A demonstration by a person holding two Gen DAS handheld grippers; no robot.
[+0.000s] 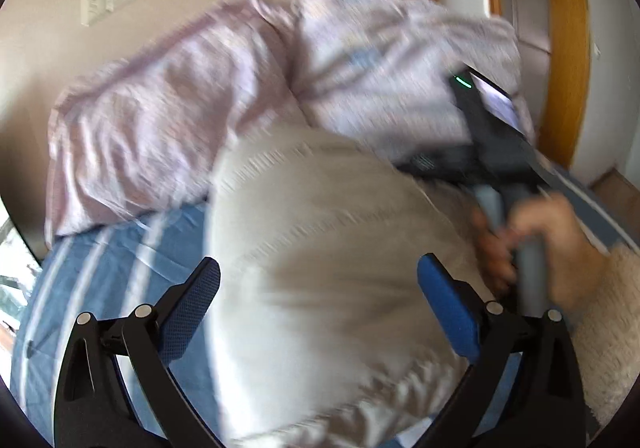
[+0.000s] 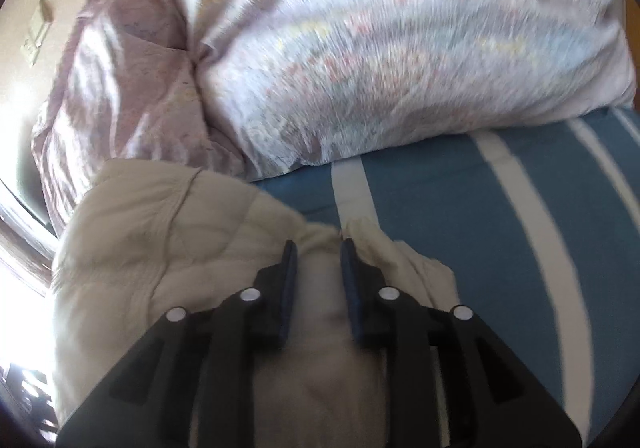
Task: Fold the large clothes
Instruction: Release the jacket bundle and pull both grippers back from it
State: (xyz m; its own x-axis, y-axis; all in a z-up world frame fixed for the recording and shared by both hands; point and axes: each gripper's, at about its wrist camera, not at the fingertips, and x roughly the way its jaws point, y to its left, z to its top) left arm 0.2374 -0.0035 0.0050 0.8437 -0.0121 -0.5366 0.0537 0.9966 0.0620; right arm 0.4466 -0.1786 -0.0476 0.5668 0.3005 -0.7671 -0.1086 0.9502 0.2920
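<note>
Both cams ride on the handheld grippers, looking forward along the fingers. The left one tilts gently down from close above the cream garment [image 1: 320, 248], facing the pink bedding [image 1: 180, 96], the wall behind and a wooden door frame [image 1: 568, 48] at right; it also catches the person's hand [image 1: 552, 240] on the other tool. The right one angles down more steeply, very near the garment [image 2: 140, 248]. Both share the garment, the bedding [image 2: 360, 48] and the striped blue sheet [image 2: 460, 228].
</note>
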